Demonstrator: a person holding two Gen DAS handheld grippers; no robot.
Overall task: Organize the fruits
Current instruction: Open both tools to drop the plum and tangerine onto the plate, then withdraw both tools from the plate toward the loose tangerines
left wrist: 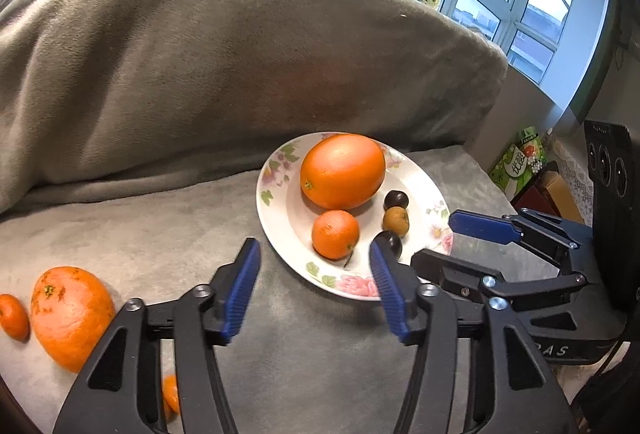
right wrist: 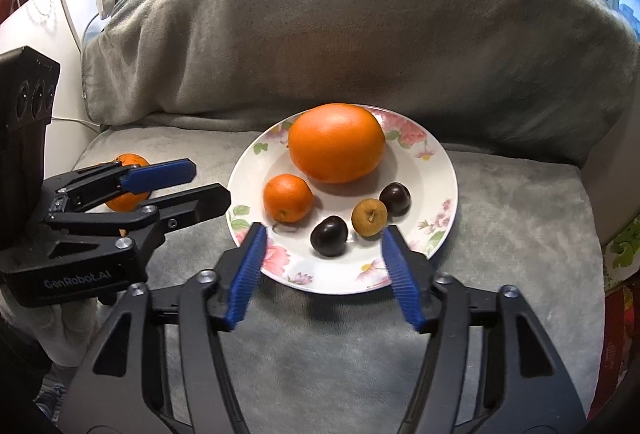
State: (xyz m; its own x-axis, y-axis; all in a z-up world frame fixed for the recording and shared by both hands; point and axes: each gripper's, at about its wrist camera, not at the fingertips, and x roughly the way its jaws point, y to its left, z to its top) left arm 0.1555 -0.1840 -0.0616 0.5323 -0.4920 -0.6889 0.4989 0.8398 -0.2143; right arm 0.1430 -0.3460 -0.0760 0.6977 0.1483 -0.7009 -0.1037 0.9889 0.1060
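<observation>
A flowered white plate sits on a grey blanket-covered seat. It holds a large orange, a tangerine, two dark plums and a small brown fruit. My left gripper stands open at the plate's near left rim, with nothing between its pads. My right gripper is open at the near right rim, also empty. Off the plate to the left lie a rough-skinned orange and a small tangerine.
The seat's padded back rises right behind the plate. Another orange fruit shows partly under my left gripper's frame. Boxes and packets stand beyond the seat's right edge. Grey seat surface lies in front of the plate.
</observation>
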